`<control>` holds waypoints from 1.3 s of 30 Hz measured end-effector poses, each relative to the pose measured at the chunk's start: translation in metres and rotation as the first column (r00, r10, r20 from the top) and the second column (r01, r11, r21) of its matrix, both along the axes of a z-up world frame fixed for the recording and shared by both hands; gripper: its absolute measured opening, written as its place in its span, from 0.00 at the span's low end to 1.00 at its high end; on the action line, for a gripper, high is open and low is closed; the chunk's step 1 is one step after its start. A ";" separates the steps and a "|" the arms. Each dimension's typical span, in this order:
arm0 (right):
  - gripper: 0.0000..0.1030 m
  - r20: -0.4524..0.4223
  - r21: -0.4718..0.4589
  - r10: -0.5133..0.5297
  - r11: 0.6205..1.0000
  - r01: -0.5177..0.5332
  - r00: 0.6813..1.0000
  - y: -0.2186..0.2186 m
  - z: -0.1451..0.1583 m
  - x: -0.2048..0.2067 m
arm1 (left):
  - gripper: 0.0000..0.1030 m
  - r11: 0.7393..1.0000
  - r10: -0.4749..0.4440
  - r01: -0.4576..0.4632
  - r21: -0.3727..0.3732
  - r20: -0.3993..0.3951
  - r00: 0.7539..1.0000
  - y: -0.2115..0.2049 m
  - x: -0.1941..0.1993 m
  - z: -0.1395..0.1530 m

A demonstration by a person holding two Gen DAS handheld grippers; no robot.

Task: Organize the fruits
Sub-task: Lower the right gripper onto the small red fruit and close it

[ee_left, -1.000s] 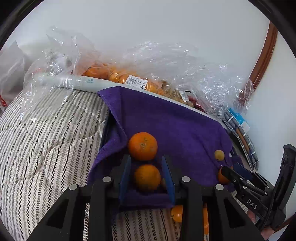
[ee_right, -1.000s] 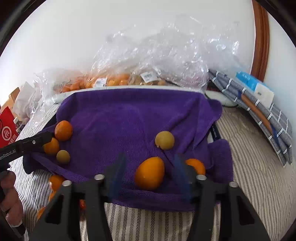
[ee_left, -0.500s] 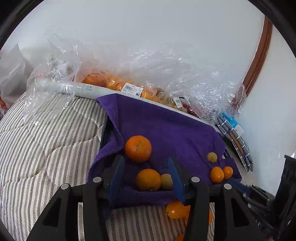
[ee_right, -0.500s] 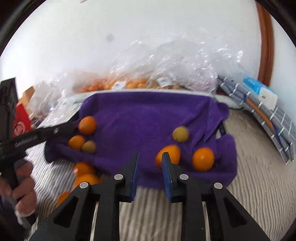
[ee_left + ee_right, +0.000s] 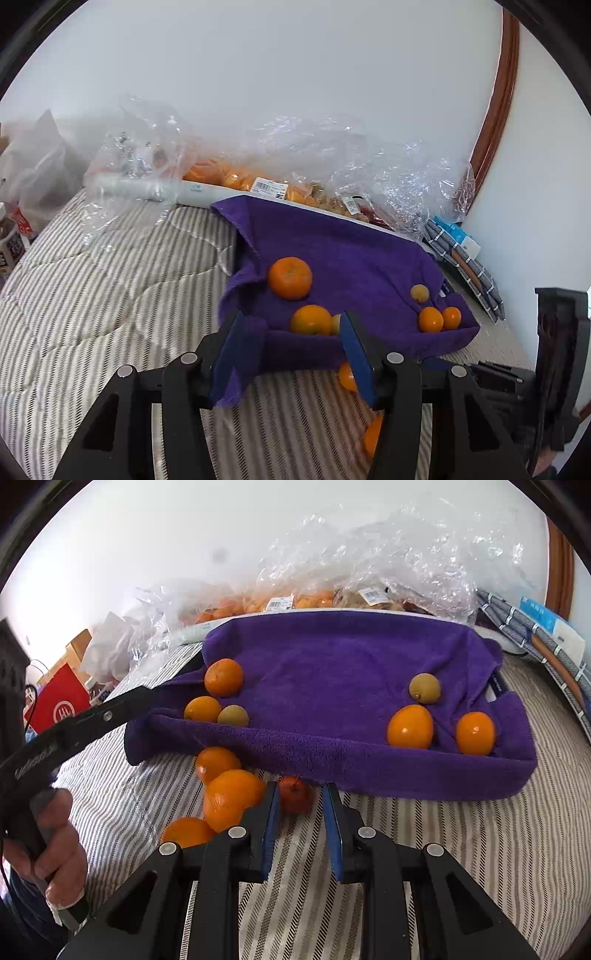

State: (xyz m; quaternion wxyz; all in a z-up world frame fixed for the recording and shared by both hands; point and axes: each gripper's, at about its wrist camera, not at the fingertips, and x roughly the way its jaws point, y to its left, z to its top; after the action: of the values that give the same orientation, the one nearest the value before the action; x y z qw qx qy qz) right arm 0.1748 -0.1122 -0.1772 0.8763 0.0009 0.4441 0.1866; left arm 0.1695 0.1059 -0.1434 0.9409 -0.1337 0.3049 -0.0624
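Here a purple towel lies spread over a shallow tray on a striped quilt, and fruit sits in two groups on it. In the right wrist view, at the towel's left end a large orange rests just beyond a smaller orange and a greenish-brown fruit, the last two touching. At the right end two oranges sit side by side near the towel's front fold, with another greenish fruit just behind them. More loose oranges lie on the quilt in front of the towel, along with a darker reddish fruit that may be a different kind; the view is too blurred to say. The right gripper hovers low over the quilt, its blue-padded jaws parted a little and holding nothing, the reddish fruit just ahead of its tips. The left gripper has its jaws spread wide and empty at the towel's near edge, the smaller orange showing between them. Behind the towel, crumpled clear plastic bags hold more fruit against the wall.
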 end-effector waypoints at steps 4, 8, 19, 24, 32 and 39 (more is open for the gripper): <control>0.24 -0.023 0.023 0.011 1.000 -0.010 1.000 0.002 -0.002 0.006 | 0.50 1.000 0.011 -0.011 -0.010 0.001 1.000 0.007 -0.005 0.000; 0.28 -0.044 0.049 0.024 0.999 -0.022 0.999 0.001 -0.005 0.013 | 0.50 1.000 0.019 -0.019 -0.005 -0.007 1.000 0.009 -0.007 -0.003; 0.21 -0.084 0.140 0.002 0.990 0.010 0.996 -0.015 -0.009 0.019 | 0.50 0.999 0.007 -0.006 0.048 -0.011 1.000 -0.001 -0.007 -0.007; 0.21 0.022 0.046 -0.047 0.998 0.046 0.999 -0.034 0.014 -0.005 | 0.50 0.999 -0.011 0.011 0.051 -0.010 1.000 -0.003 -0.009 -0.008; 0.23 -0.002 -0.073 -0.035 0.997 0.034 0.999 -0.042 -0.006 -0.020 | 0.51 0.994 -0.097 0.099 0.035 -0.055 0.994 -0.014 -0.014 -0.014; 0.23 0.019 -0.120 -0.009 0.993 0.011 1.000 -0.035 -0.009 -0.024 | 0.50 0.987 -0.139 0.148 0.061 -0.125 0.982 -0.030 -0.012 -0.023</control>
State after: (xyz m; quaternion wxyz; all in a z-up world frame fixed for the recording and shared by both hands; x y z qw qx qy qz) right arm 0.1504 -0.1470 -0.1865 0.8797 -0.0512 0.4466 0.1553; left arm 0.1576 0.0764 -0.1668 0.9179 -0.0819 0.3721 -0.1112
